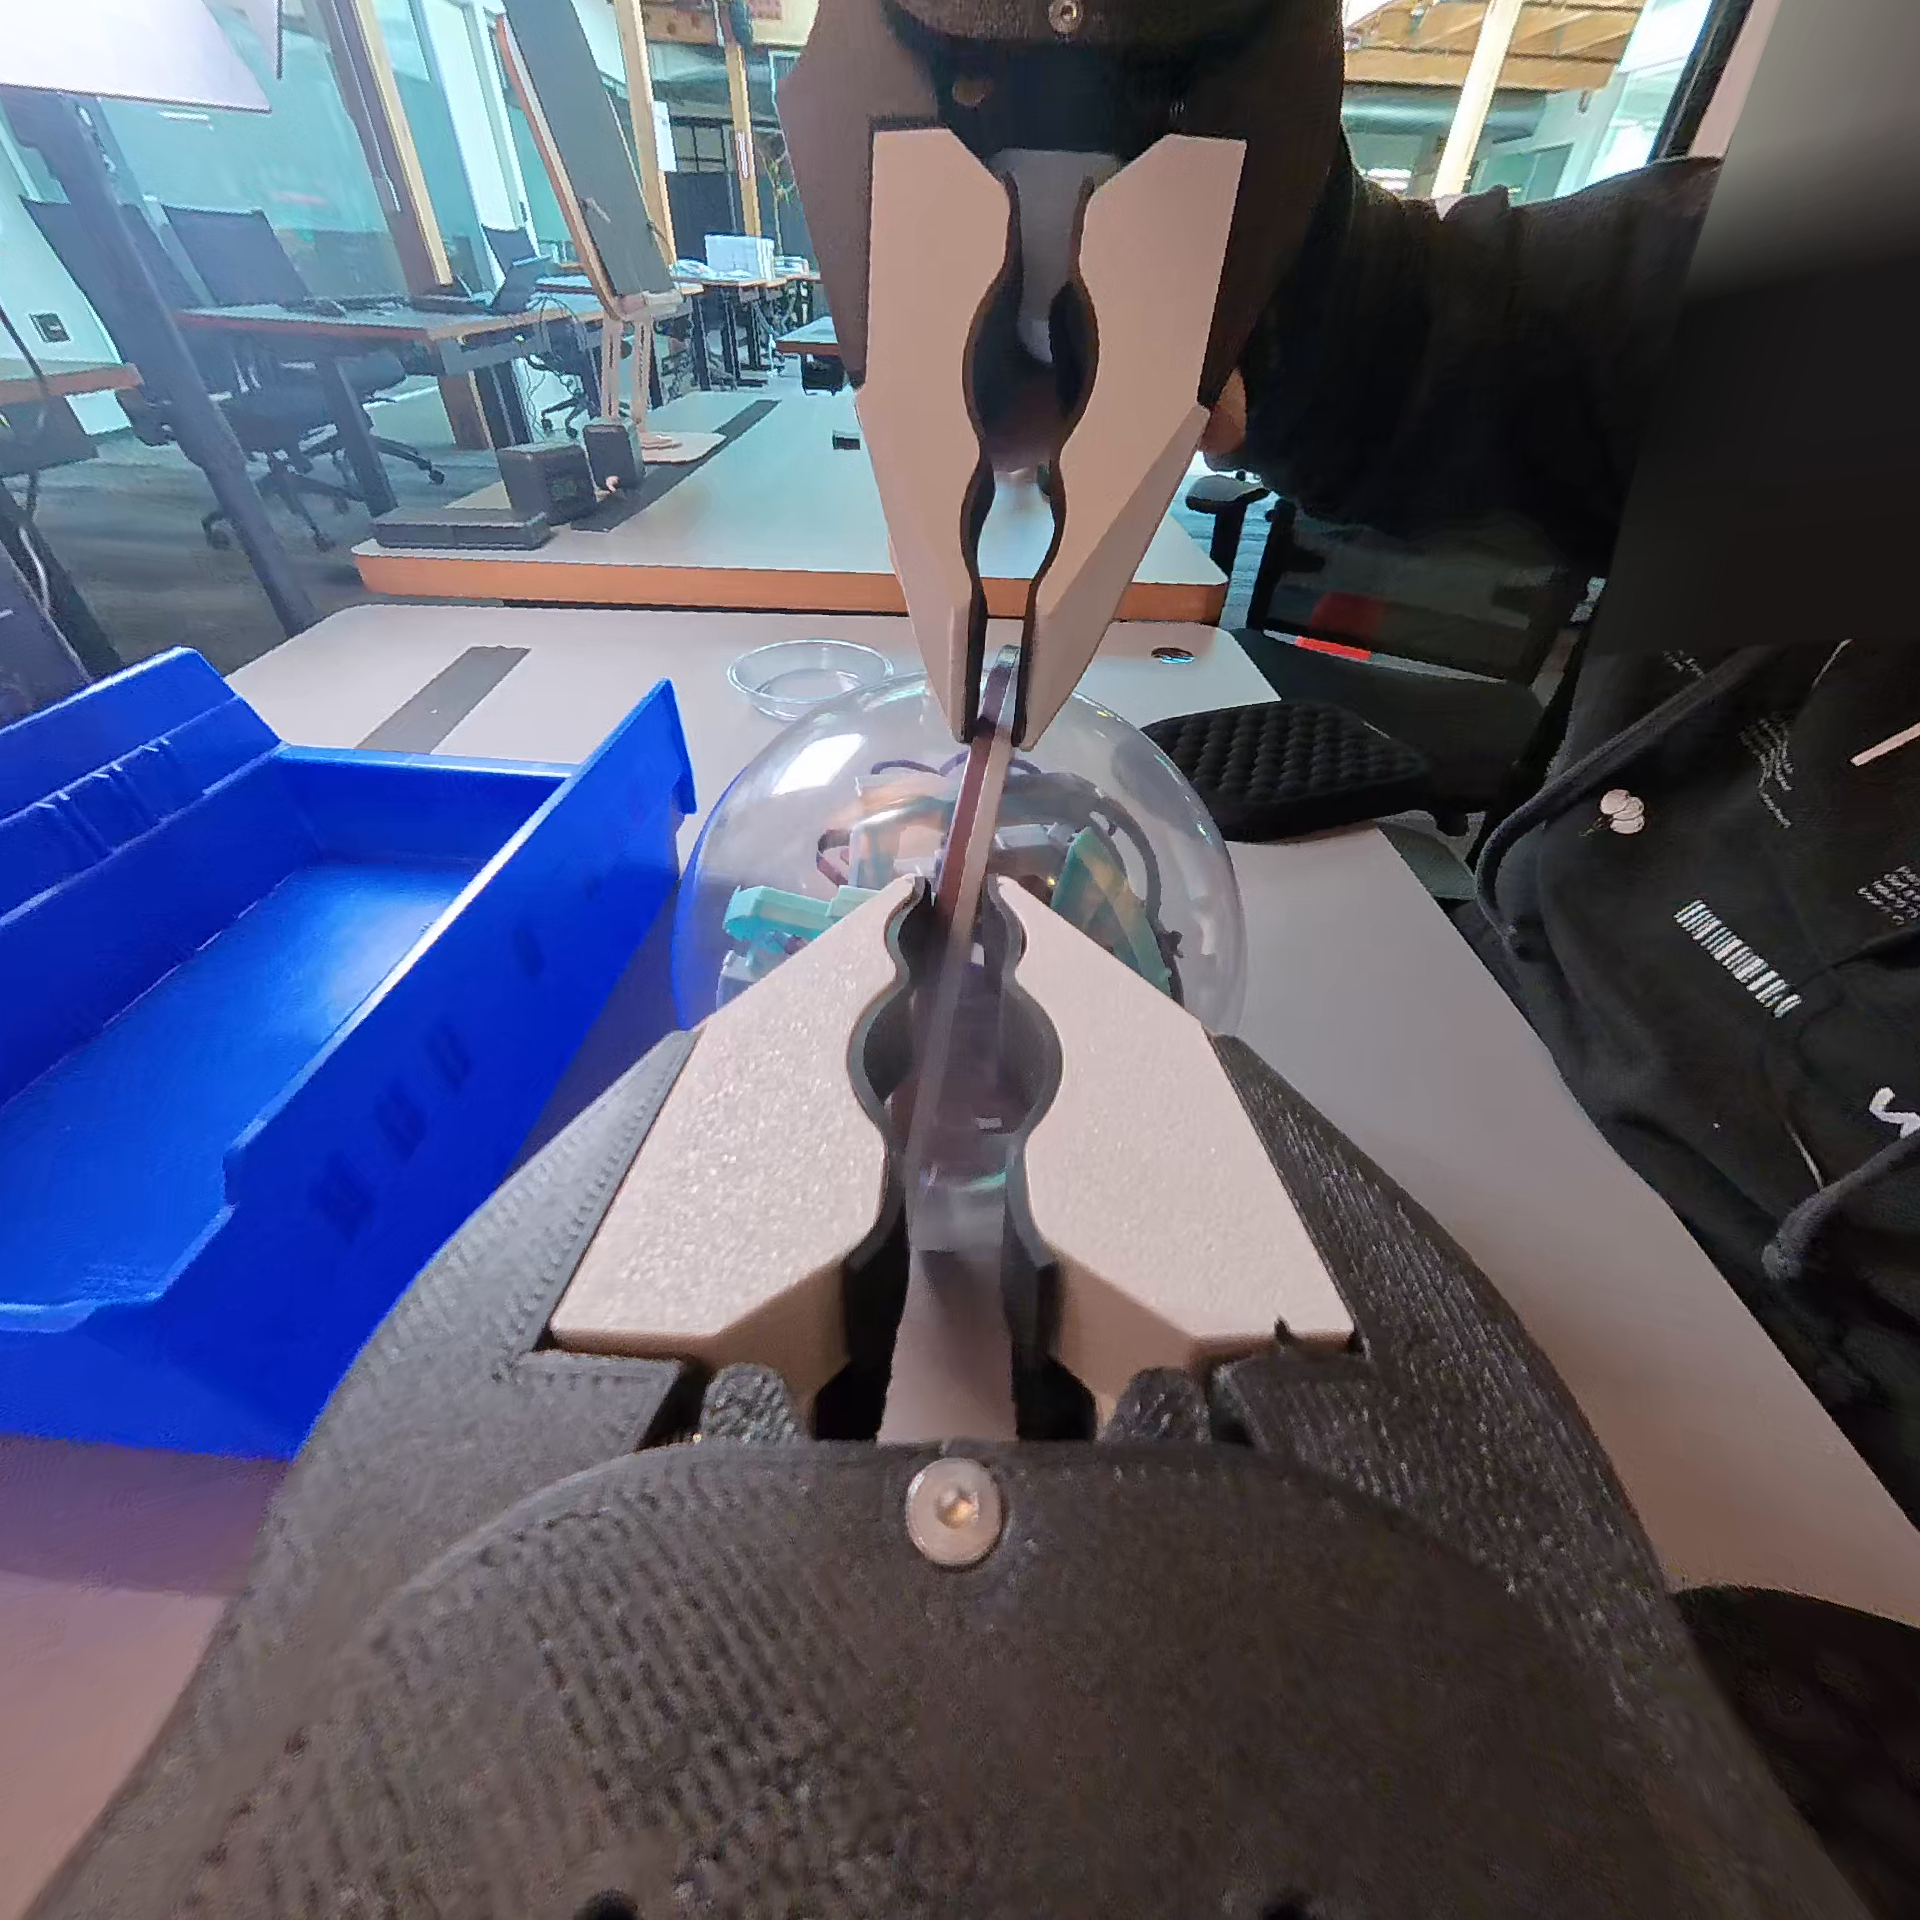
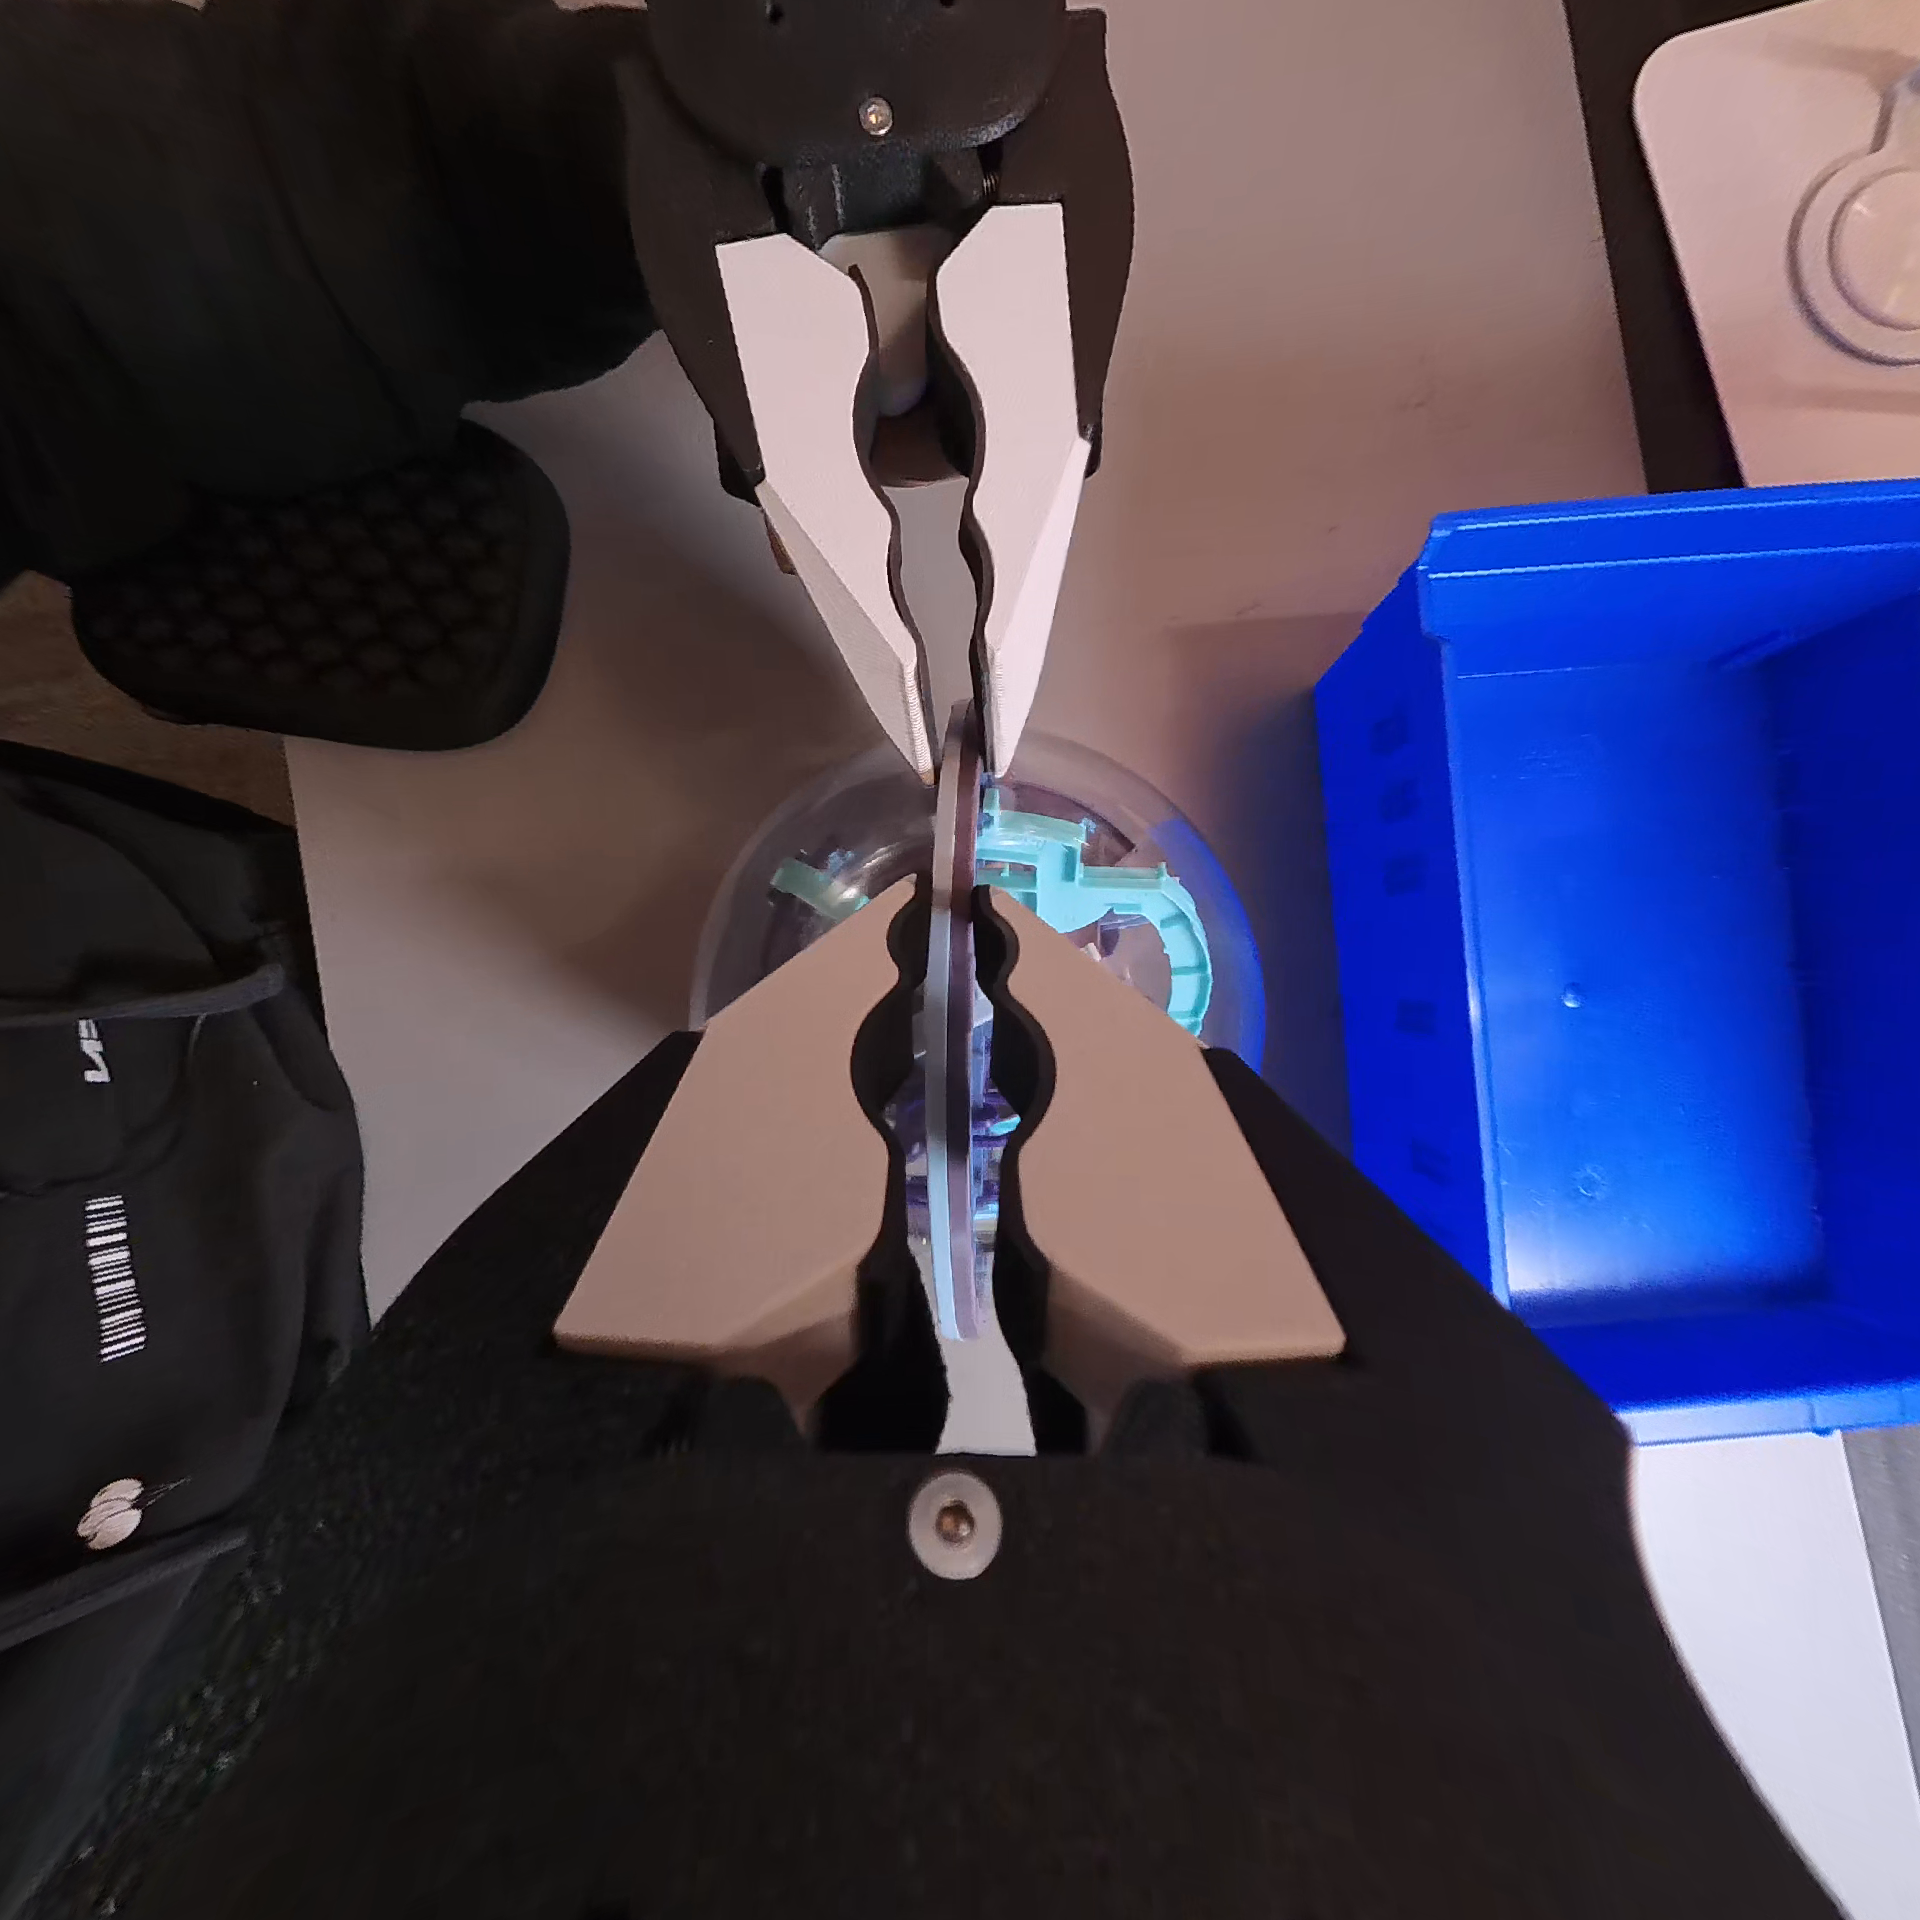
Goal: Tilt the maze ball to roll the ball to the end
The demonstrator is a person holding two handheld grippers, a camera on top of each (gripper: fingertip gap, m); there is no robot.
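Observation:
The maze ball (image 1: 821, 821) is a clear sphere with teal and purple tracks inside and a flat dark ring (image 1: 971, 821) around its middle. My left gripper (image 1: 961, 894) is shut on the near side of the ring. My right gripper (image 1: 992, 727) comes from the opposite side and is shut on the far edge of the ring. In the right wrist view my right gripper (image 2: 951, 894) pinches the ring (image 2: 954, 831) from below, and the left gripper (image 2: 964, 764) pinches it from above, with the sphere (image 2: 1143, 904) between them. The small ball inside cannot be made out.
A blue plastic bin (image 1: 312, 987) stands right beside the sphere, and it also shows in the right wrist view (image 2: 1662, 935). A clear dish (image 1: 805, 675) lies farther back on the pale table (image 1: 1403, 1039). A person in dark clothing (image 1: 1714, 987) and a chair armrest (image 1: 1278, 764) are at the table's edge.

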